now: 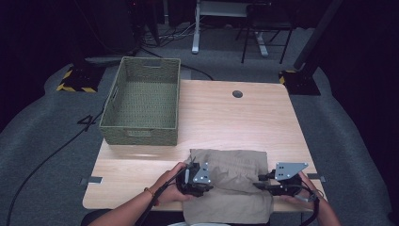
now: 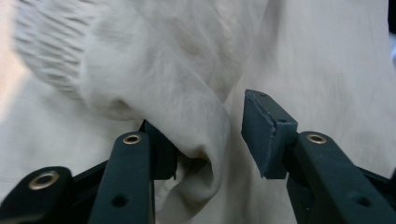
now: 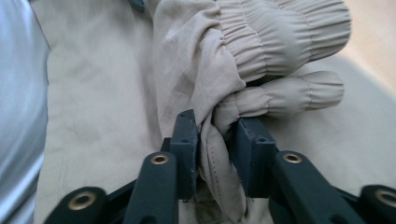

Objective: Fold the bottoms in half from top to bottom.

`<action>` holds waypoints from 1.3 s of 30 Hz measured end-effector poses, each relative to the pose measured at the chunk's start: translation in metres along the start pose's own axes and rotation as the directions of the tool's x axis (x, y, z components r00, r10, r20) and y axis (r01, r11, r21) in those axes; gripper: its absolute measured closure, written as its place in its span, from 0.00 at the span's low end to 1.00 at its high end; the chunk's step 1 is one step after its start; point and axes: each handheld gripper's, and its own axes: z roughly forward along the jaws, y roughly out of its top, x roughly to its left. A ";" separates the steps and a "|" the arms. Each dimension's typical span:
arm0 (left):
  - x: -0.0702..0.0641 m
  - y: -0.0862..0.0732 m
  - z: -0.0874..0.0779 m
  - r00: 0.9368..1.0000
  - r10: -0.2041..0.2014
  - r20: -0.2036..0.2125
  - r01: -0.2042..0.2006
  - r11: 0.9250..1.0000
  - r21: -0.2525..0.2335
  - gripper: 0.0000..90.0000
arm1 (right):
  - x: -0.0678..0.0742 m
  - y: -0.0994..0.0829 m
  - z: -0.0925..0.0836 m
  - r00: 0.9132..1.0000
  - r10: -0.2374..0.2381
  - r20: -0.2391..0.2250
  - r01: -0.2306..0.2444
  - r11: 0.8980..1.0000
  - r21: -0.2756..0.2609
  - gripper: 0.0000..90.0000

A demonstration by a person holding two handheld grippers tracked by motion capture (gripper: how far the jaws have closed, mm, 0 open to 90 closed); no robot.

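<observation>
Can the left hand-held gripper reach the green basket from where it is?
Probably yes: the left hand-held gripper sits over the beige cloth, and bare table lies between it and the basket.

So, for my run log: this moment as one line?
left tongs: open, fold between | right tongs: clamped on waistband | trousers: table front edge

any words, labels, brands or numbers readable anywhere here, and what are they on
None can be read.
The beige garment: no tag or print shows.
The woven basket: plain weave, no label.
The table: bare wood, no marking.
The yellow-and-black striped stand base on the floor: warning stripes only, no words.
</observation>
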 end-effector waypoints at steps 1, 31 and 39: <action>0.001 -0.001 0.003 1.000 -0.010 -0.002 0.010 1.000 0.009 0.68 | 0.001 -0.001 0.004 1.000 -0.006 0.011 0.005 1.000 0.019 0.84; 0.088 0.033 -0.001 0.942 -0.319 -0.103 0.294 0.934 -0.205 0.25 | -0.070 0.033 0.000 0.923 0.259 0.284 -0.234 0.965 -0.119 0.38; 0.105 0.045 0.025 0.921 -0.364 -0.136 0.349 0.929 -0.124 0.24 | -0.094 0.032 0.025 0.905 0.321 0.281 -0.320 0.946 -0.048 0.30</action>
